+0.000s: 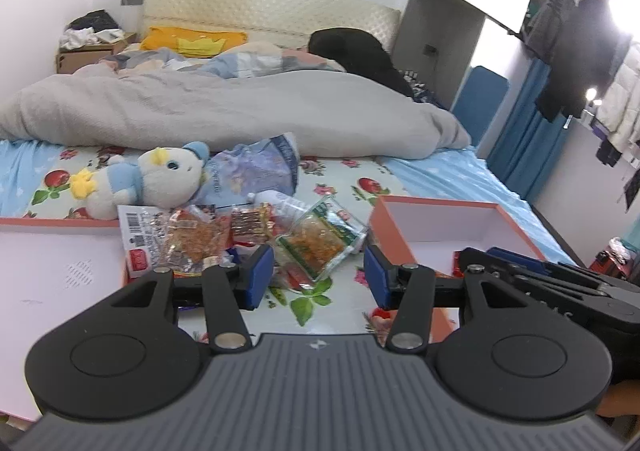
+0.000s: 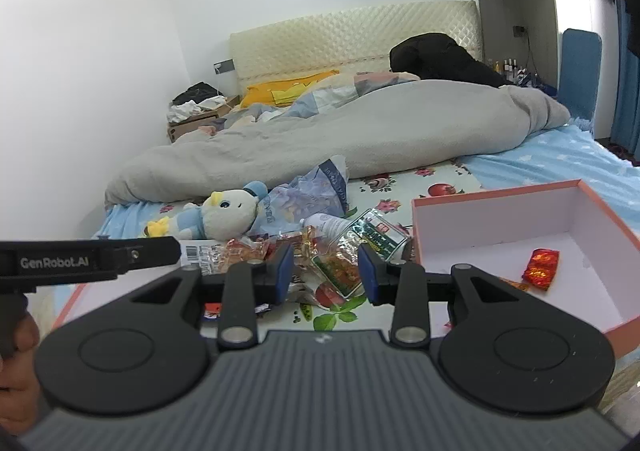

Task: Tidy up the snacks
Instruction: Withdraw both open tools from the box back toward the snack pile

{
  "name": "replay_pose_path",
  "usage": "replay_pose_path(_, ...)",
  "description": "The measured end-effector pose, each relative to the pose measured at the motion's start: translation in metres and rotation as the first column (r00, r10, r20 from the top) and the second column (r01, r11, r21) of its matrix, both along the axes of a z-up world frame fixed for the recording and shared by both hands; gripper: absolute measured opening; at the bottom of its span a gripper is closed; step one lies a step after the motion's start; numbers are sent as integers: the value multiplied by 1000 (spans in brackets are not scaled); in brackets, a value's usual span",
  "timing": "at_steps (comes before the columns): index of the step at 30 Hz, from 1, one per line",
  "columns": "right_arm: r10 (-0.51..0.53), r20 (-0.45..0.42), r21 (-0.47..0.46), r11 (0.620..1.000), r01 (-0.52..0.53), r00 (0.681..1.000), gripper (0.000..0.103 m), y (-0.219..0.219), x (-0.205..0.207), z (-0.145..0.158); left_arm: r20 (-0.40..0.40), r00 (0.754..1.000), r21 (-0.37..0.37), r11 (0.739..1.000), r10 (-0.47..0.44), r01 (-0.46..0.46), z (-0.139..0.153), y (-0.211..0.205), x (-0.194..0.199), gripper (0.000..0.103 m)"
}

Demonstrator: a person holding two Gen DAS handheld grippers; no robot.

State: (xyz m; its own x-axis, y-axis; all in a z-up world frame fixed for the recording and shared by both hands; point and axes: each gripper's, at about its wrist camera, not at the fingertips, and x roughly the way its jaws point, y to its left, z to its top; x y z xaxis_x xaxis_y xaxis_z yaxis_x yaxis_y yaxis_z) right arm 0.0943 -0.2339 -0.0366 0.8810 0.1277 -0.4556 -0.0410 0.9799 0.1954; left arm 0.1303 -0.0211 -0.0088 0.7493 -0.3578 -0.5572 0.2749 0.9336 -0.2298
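A floral bedsheet [image 1: 340,187] is being covered by a grey duvet [image 1: 240,107]; a pink-rimmed white box [image 2: 520,211] is being shown holding a shiny red packet [image 2: 541,263].

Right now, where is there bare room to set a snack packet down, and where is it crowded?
Most free: the floor of the pink-rimmed box, bare behind the red foil packet. Also the floral sheet between that box and the grey duvet. Crowded: the strip ahead of both open grippers, where the green-label packet, bottle and plush toy lie close together.

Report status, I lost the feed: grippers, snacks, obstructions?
Both hand-held grippers open, empty. Snacks piled on bed; one red packet in box. Plush beside pile.
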Motion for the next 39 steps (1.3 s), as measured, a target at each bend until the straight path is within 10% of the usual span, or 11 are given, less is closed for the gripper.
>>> replay_pose_path(13, 31, -136, 34, 999, -27, 990, 38, 3, 59, -34, -131, 989, -34, 997, 71, -76, -39, 17, 71, 56)
replay_pose_path(21, 60, -191, 52, 997, -51, 980, 38, -3, 109, 0, -158, 981, -28, 993, 111, -116, 3, 29, 119, 56)
replay_pose_path(26, 108, -191, 62, 993, -98, 976, 38, 1, 124, 4, -114, 987, -34, 992, 113, -118, 18, 34, 128, 56)
replay_pose_path(39, 145, -179, 52, 989, -138, 973, 38, 17, 91, -61, -87, 983, 10, 987, 163, -163, -53, 44, 80, 56)
